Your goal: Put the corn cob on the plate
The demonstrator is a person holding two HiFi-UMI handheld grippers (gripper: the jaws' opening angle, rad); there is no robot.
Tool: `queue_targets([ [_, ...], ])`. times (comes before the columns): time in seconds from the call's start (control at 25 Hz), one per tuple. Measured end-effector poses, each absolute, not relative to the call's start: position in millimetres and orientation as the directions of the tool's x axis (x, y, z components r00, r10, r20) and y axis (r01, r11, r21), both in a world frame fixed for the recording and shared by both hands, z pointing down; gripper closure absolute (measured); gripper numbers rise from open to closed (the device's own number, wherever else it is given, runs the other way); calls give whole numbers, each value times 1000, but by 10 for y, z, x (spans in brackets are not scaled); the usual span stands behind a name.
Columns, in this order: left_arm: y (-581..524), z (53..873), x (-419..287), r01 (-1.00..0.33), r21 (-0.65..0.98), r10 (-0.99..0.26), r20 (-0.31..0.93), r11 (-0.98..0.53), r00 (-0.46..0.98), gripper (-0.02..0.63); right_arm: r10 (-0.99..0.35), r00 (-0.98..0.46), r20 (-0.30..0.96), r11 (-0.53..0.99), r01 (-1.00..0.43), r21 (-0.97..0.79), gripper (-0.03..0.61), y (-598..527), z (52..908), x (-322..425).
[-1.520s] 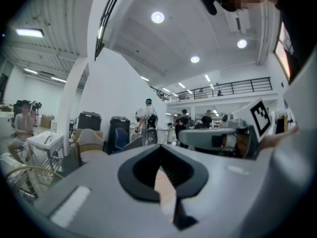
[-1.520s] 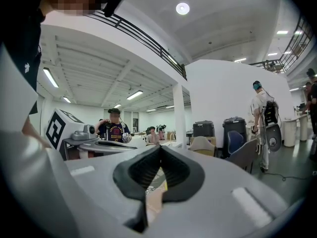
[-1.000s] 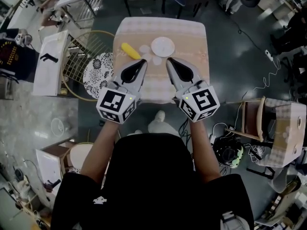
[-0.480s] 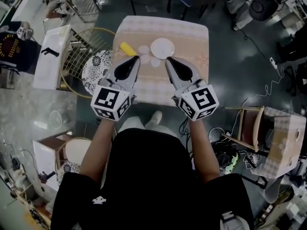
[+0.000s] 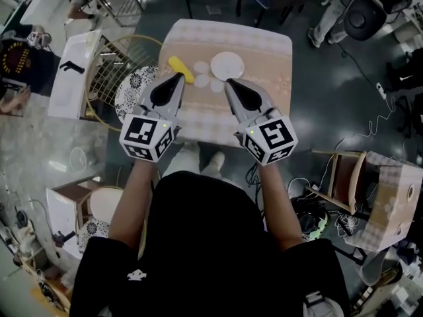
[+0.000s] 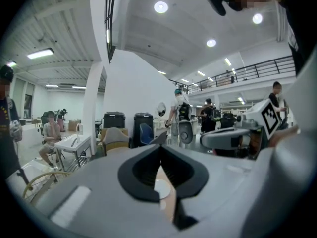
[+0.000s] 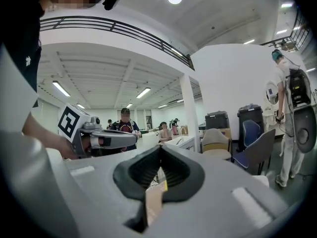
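Working through the head view from the left, a wire-framed round chair (image 5: pixel 109 71) with a flower-patterned cushion (image 5: pixel 134 92) stands just beside the desk (image 5: pixel 268 68).

Next comes my left gripper (image 5: pixel 178 76). In its own view the left gripper (image 6: pixel 159 148) has its fingers pressed together with nothing between them. A sliver of white plate shows through the gap lower down.

The corn cob (image 5: pixel 180 69) lies on the left part of the desk. It is a yellow stick with its long axis running diagonally, one end towards the far left corner and the other towards the near middle. The left fingertips sit right against its near side in the head view (I cannot tell whether they actually touch it).

To the right of the cob, a few pale round spots (image 5: pixel 201 67) on the cloth separate it from the plate (image 5: pixel 227 65). The plate is white and sits near the middle of the far half, clear of the cob.

The right gripper (image 5: pixel 228 82) points in just below the plate. In its own view the right gripper (image 7: pixel 159 150) also has its fingers together and grips nothing. A thin yellow strip shows through the slit.

Both grippers point towards the far side of the desk, tips angled slightly towards each other.
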State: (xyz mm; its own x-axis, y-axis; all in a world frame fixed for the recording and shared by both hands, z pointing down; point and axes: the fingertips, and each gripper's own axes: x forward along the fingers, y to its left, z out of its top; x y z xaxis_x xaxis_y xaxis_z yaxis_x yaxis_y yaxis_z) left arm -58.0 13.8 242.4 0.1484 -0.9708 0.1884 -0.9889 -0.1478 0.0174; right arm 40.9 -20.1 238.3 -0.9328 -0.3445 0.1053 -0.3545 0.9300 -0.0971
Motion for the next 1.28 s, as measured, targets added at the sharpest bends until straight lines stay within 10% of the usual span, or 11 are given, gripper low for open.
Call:
queue_targets([
  [1.28, -522, 3666, -1664, -928, 14, -833, 435, -373, 342, 586, -315, -867, 387, 895, -407, -181, 575, -726, 3585, -748],
])
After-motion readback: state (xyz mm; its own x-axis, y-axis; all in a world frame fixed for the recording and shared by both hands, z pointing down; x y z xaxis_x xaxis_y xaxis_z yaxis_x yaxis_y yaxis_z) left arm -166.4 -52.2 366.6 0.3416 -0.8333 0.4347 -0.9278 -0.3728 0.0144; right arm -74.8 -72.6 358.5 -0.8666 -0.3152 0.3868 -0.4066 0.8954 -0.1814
